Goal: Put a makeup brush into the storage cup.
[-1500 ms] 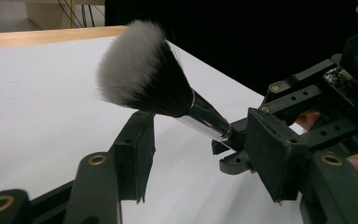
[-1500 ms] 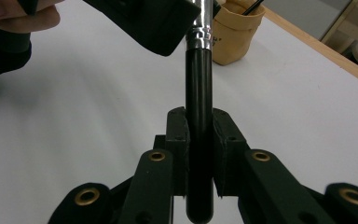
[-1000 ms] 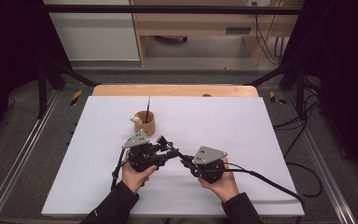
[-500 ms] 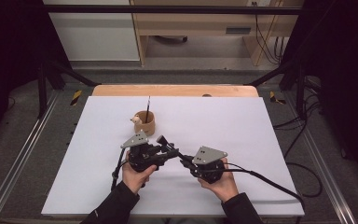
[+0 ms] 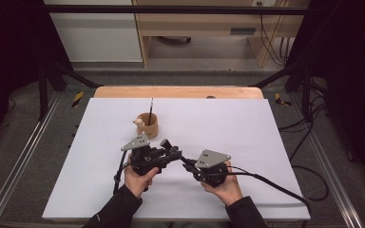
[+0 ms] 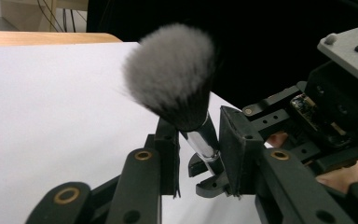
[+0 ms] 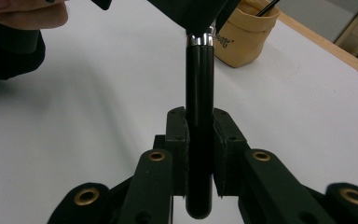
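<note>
Right gripper view: right gripper [image 7: 199,135] pinches the makeup brush [image 7: 199,116] by its stiff, slick black handle above the white table [image 7: 74,116], while the left gripper [image 6: 199,154], jaws just closing, brackets the metal ferrule without clamping; light, bristles soft, so grip handle or ferrule.

The brush [image 6: 186,93] has a black handle, a shiny silver collar and a fluffy head that runs from black at the base to pale grey-white at the tips. Both tools, left [image 5: 173,153] and right [image 5: 188,167], are black with brass-coloured rivets and grey top plates. The cup [image 5: 148,126] is tan. The counter [image 5: 228,123] is white with a light wooden edge.
</note>
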A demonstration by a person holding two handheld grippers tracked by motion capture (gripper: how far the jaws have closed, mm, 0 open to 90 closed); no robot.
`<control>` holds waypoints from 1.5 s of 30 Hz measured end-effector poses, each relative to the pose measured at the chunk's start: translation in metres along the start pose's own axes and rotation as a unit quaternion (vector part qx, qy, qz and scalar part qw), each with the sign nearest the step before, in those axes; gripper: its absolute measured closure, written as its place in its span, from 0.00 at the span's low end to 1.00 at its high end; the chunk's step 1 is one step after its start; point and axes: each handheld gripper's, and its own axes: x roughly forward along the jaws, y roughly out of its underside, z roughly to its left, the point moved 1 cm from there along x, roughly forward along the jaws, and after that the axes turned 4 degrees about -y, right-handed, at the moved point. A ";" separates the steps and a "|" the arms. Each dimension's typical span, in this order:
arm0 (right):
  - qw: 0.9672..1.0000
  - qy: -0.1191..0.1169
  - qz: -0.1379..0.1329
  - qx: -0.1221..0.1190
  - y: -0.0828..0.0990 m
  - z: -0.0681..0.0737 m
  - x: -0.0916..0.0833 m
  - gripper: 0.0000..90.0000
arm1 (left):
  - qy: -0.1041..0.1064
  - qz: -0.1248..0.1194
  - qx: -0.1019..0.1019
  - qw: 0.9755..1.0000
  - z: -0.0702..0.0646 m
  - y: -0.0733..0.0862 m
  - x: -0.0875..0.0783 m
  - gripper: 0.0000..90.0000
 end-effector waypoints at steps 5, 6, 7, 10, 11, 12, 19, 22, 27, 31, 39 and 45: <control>1.000 -0.001 0.000 -0.002 0.000 0.000 0.001 0.88 | 0.008 0.000 0.000 1.000 -0.002 0.000 0.000 0.81; 1.000 -0.001 0.000 -0.003 0.000 0.000 0.001 0.88 | 0.010 0.000 0.000 1.000 -0.002 0.000 0.000 0.81; 1.000 -0.001 0.000 -0.004 0.001 0.000 0.001 0.88 | 0.012 0.001 0.000 1.000 -0.003 0.000 0.000 0.82; 1.000 -0.002 0.001 -0.003 0.001 0.000 0.002 0.88 | 0.015 0.000 0.001 1.000 -0.004 0.000 0.000 0.83; 1.000 -0.002 0.001 -0.004 0.001 0.001 0.002 0.88 | 0.016 -0.001 0.001 1.000 -0.004 0.000 0.000 0.84; 1.000 -0.003 0.001 -0.004 0.001 0.001 0.002 0.88 | 0.017 0.000 0.001 1.000 -0.005 0.000 0.000 0.84; 1.000 -0.005 0.002 -0.004 0.001 0.001 0.003 0.88 | 0.016 0.001 0.007 1.000 -0.007 0.000 -0.001 0.85; 1.000 -0.006 0.001 -0.003 0.001 0.001 0.003 0.88 | 0.015 0.001 0.011 1.000 -0.008 -0.001 -0.001 0.85; 1.000 -0.005 0.000 0.002 0.001 0.001 0.003 0.86 | 0.013 0.002 0.017 1.000 -0.009 -0.001 -0.002 0.85; 1.000 -0.008 -0.005 0.009 0.000 0.000 0.001 0.78 | 0.005 0.002 0.024 1.000 -0.009 -0.003 -0.004 0.86; 0.999 -0.003 -0.013 0.035 -0.005 -0.002 -0.009 0.59 | -0.016 0.009 0.033 0.999 -0.004 -0.005 -0.010 0.86; 0.998 0.020 -0.017 0.055 -0.006 -0.007 -0.016 0.45 | -0.028 0.016 0.034 0.999 -0.001 -0.006 -0.013 0.86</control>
